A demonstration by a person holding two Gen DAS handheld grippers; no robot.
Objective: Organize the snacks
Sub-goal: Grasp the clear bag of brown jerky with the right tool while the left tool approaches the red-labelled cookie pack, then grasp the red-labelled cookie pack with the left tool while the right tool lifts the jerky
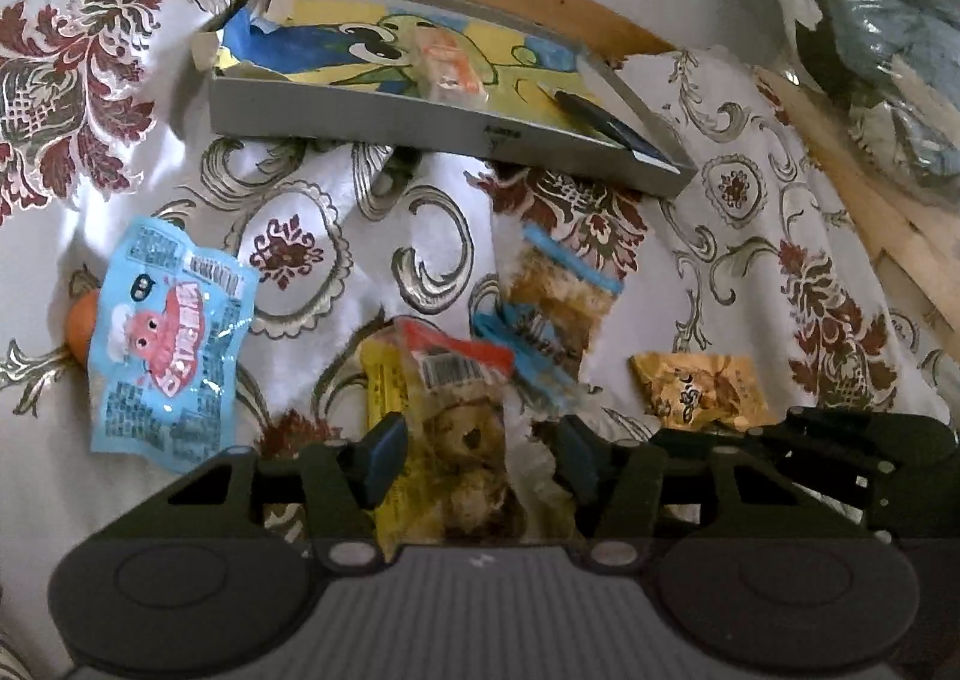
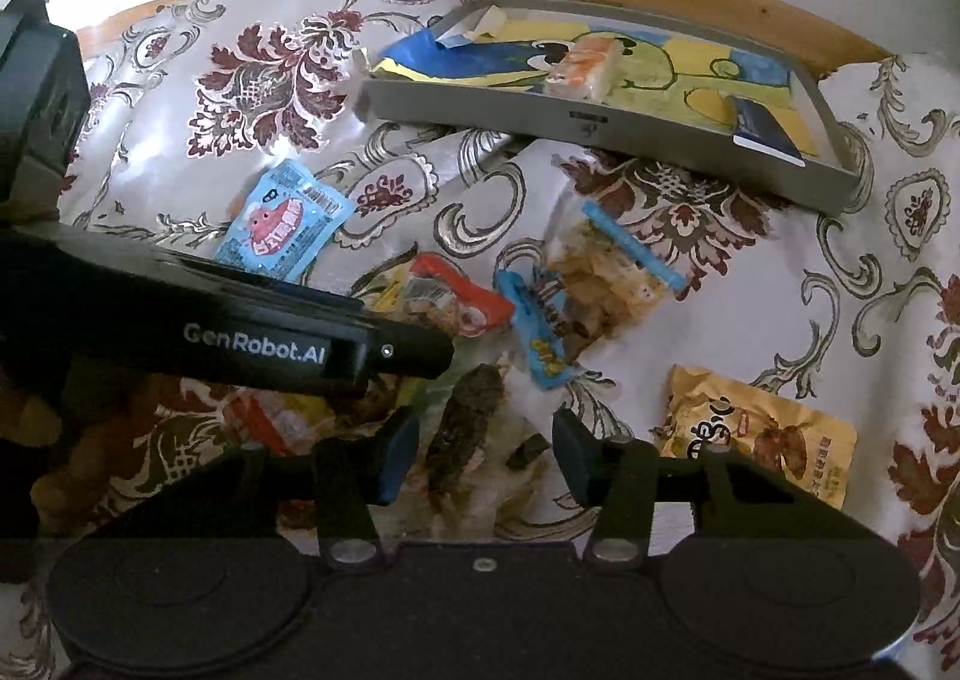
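Snacks [image 1: 558, 290] lay scattered on my cloth [image 1: 312, 188] below the grey tray [image 1: 420, 119], with both my left gripper [image 1: 474, 455] and right gripper [image 2: 483, 449] spread wide over packets.

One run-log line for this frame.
left gripper: open over snack pile | right gripper: open | tray: two items

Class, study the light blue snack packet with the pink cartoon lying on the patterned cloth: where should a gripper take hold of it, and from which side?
Grip the light blue packet at its crimped top edge, coming from above. It lies flat and crinkled on the cloth, apart from the other snacks, and that thin edge probably pinches more easily than the wide body.
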